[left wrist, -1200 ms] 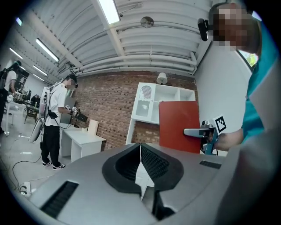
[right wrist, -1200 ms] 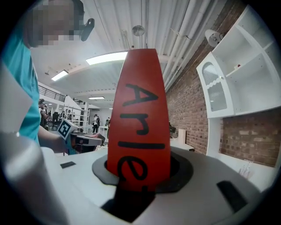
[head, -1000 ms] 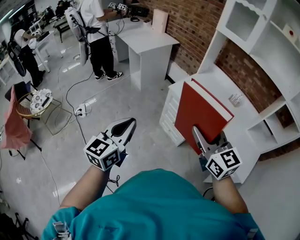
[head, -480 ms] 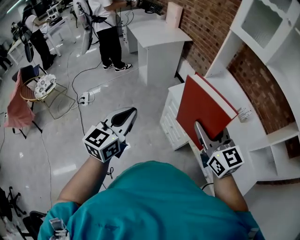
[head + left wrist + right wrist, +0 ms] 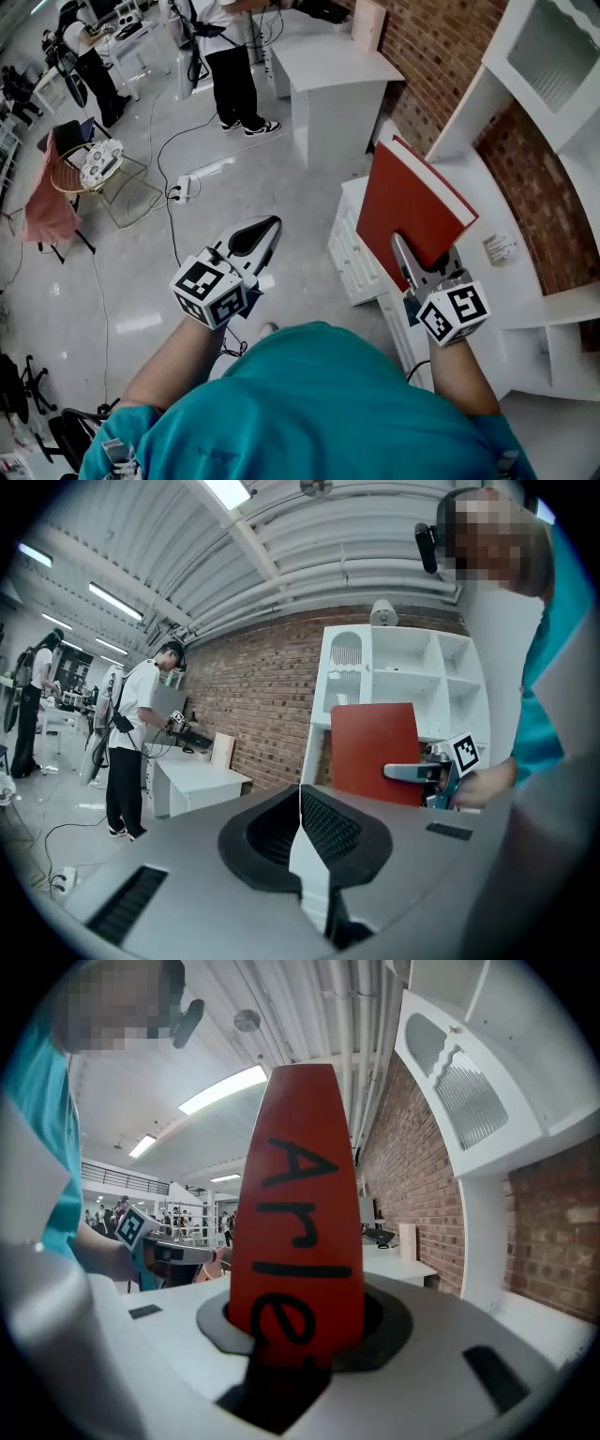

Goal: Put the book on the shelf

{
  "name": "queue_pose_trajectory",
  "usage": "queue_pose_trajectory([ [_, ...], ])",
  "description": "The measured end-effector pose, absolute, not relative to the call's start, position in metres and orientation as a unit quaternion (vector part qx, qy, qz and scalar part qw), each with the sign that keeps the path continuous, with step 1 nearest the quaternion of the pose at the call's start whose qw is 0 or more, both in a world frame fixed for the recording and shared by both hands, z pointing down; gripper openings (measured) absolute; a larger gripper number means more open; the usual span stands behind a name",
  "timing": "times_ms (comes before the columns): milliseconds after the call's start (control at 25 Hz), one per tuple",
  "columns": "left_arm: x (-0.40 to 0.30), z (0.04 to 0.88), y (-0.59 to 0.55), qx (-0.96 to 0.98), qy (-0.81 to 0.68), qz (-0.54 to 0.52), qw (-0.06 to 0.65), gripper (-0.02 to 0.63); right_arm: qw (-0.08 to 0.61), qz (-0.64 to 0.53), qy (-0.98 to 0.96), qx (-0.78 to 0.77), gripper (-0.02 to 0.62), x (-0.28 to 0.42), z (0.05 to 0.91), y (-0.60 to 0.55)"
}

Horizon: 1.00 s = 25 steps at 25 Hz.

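Note:
A red hardcover book (image 5: 412, 211) stands on edge over the white cabinet top (image 5: 487, 192), below the white shelf unit (image 5: 553, 56). My right gripper (image 5: 415, 265) is shut on its lower edge. In the right gripper view the book's spine (image 5: 298, 1222) with black letters rises from between the jaws of the right gripper (image 5: 300, 1335). My left gripper (image 5: 265, 230) hangs over the floor to the left, shut and holding nothing. The left gripper view shows the left gripper (image 5: 300, 803) with its pads together, the book (image 5: 375, 747) beyond it and the shelf (image 5: 403, 667) behind.
A white desk (image 5: 337, 70) stands against the brick wall ahead, with a person (image 5: 230, 66) beside it. Cables and a power strip (image 5: 183, 187) lie on the floor. A chair with pink cloth (image 5: 47, 202) is at the left. A small object (image 5: 500, 248) lies on the cabinet top.
The right gripper and the book have moved a little forward over the cabinet, and the head view has shifted with them. The left gripper stays shut at the same height.

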State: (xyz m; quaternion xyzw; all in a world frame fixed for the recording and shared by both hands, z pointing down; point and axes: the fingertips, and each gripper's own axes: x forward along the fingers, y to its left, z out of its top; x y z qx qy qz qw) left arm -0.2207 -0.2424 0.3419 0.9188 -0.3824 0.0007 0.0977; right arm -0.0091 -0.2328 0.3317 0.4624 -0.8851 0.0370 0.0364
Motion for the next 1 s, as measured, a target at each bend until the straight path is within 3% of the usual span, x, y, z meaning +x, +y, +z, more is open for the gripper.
queue_pose_trajectory([
  [440,-0.206,0.341,-0.276,0.94,-0.329,0.017,0.089,0.018,0.03,0.041,-0.855,0.516,0.169,0.003,0.332,-0.249],
  [1000,-0.018,0.353,-0.251,0.983,-0.154,0.047,0.083,0.018,0.019,0.061,-0.746,0.663,0.169,0.162,0.355,-0.166],
])
